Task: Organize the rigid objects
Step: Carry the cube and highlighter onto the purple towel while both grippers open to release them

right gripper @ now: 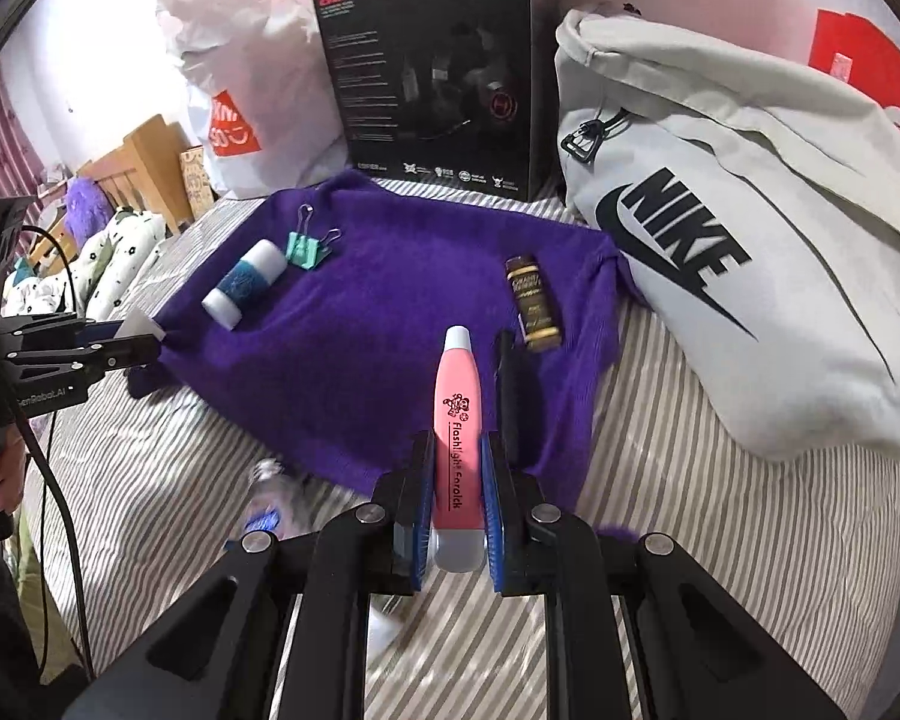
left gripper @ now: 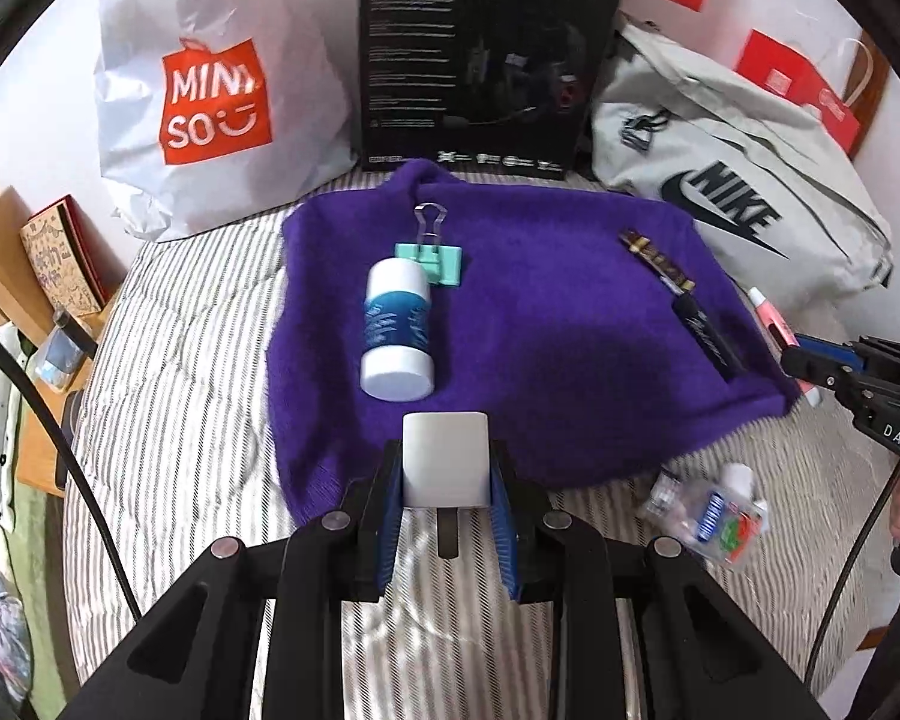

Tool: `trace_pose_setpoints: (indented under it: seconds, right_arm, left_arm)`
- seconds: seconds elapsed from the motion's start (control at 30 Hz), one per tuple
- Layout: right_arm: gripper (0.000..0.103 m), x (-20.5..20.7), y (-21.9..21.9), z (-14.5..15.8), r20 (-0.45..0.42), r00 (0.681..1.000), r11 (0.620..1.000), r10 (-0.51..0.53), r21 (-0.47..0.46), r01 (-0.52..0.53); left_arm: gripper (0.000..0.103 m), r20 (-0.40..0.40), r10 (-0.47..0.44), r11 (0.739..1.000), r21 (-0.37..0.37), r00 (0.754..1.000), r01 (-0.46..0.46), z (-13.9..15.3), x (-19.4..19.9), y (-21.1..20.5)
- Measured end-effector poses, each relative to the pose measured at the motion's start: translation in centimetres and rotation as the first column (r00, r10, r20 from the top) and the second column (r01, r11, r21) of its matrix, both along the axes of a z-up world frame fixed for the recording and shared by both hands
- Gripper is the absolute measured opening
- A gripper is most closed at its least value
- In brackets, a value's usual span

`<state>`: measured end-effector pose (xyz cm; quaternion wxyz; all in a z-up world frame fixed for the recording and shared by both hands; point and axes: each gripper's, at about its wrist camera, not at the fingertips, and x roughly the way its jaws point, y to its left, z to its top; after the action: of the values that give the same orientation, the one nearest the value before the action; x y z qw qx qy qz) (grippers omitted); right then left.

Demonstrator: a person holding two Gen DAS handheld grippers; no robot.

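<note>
The left gripper [left gripper: 447, 501] jaws pinch a white block [left gripper: 445, 459]; the right gripper [right gripper: 457, 507] jaws pinch a pink flashlight earpick [right gripper: 457, 414] over the purple cloth [right gripper: 390, 300] on the bed [right gripper: 720, 510].

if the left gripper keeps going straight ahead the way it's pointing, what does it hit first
Probably the white and blue bottle lying on the purple cloth, straight ahead of the left gripper and the white block it holds, though depth and height are unclear.
</note>
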<state>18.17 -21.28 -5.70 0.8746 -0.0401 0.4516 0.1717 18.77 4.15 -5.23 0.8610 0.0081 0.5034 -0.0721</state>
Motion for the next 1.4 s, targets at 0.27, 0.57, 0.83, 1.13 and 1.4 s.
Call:
trace_pose_setpoints:
  seconds: [0.27, 0.57, 0.83, 1.13, 1.4]
  right_arm:
    - [0.015, 3.3, 1.5, -1.9, -0.036, 0.999, 0.999, 0.025, -0.021, -0.025]
    - [0.015, 5.2, 3.2, -4.1, -0.072, 0.996, 0.997, 0.054, -0.050, -0.058]
    - [0.015, 6.1, 3.3, -5.1, -0.086, 0.996, 0.996, 0.030, -0.077, -0.037]
    - [0.015, 6.4, 3.4, -5.5, -0.087, 0.996, 0.993, 0.032, -0.111, -0.041]
    - [0.015, 6.6, 3.6, -5.9, -0.093, 0.995, 0.992, 0.031, -0.122, -0.042]
  left_arm:
    - [0.025, -0.048, 0.026, 1.000, 0.009, 0.999, -0.026, -2.2, 2.7, 1.5]
    - [0.025, -0.082, 0.024, 1.000, 0.021, 0.996, -0.023, -4.2, 4.5, 1.3]
    - [0.025, -0.095, 0.021, 1.000, 0.020, 0.995, -0.019, -5.5, 4.9, 1.5]
    - [0.025, -0.093, 0.004, 0.999, 0.032, 0.996, -0.001, -5.9, 5.1, 1.5]
    - [0.025, -0.091, -0.002, 0.998, 0.061, 0.996, 0.007, -6.0, 5.0, 1.1]
